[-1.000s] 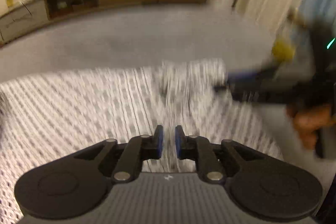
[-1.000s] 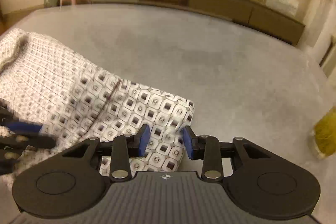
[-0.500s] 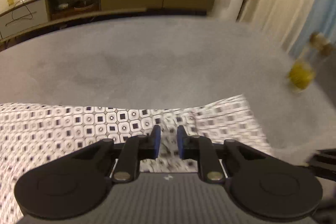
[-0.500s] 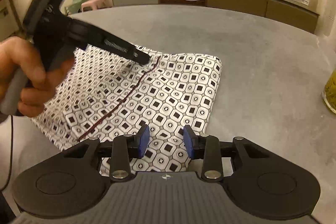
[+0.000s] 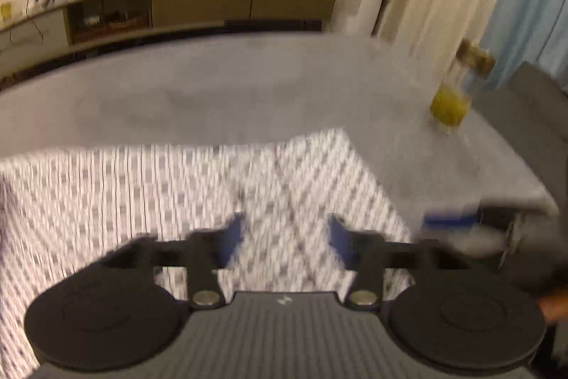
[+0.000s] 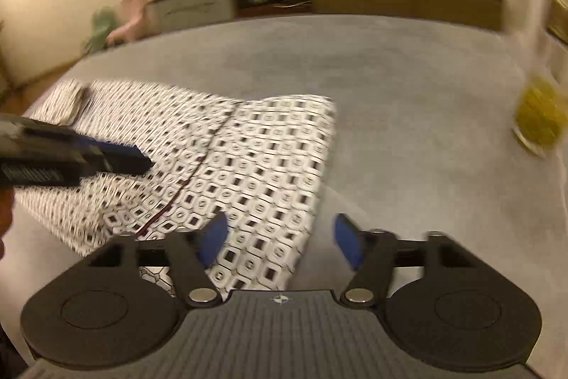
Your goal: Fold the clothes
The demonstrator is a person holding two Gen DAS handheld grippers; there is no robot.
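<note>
Patterned garment (image 6: pixel 227 162) lies flat on the grey counter (image 6: pixel 408 137), its long axis running from the near edge toward the far left. I see both my left tool (image 5: pixel 284 237) and right tool (image 6: pixel 280 237) spread wide, holding nothing. Motion blur smears the left view. A yellow jar (image 6: pixel 539 119) stands at the right edge.

Beyond the far edge of the cloth (image 6: pixel 220 166) the grey table (image 6: pixel 390 116) runs bare to its far rim; to the right of the cloth it lies bare too, up to a yellow jar (image 6: pixel 539 119) near the right edge, the one upright thing in the way; the left gripper (image 6: pixel 142 162) reaches in low over the cloth's left half, barring that side; the cloth itself lies flat.
</note>
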